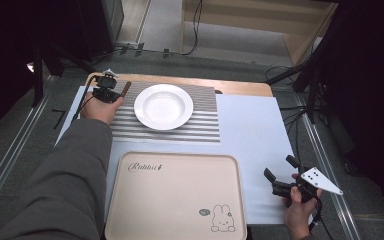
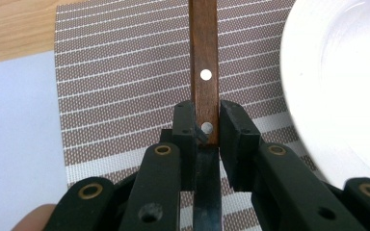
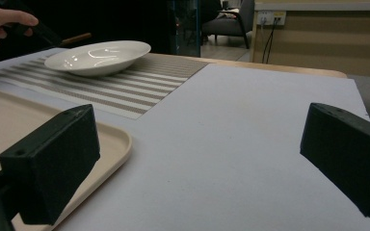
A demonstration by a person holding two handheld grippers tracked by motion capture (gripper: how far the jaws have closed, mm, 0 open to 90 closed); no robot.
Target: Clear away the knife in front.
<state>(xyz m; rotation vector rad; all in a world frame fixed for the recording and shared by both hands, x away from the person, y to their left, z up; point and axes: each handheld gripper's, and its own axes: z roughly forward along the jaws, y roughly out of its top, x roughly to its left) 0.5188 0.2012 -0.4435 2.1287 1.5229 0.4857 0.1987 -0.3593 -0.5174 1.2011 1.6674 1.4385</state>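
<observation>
Left gripper fingers clamp the brown wooden-handled knife, handle pointing away over striped placemat, beside white plate. Right gripper open, idle.

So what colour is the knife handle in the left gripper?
Dark brown wood with silver rivets, clearest in the left gripper view: knife handle.

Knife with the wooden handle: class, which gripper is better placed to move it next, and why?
Left. The left gripper already clamps the knife beside the plate; the right gripper sits open, off past the tray.
</observation>
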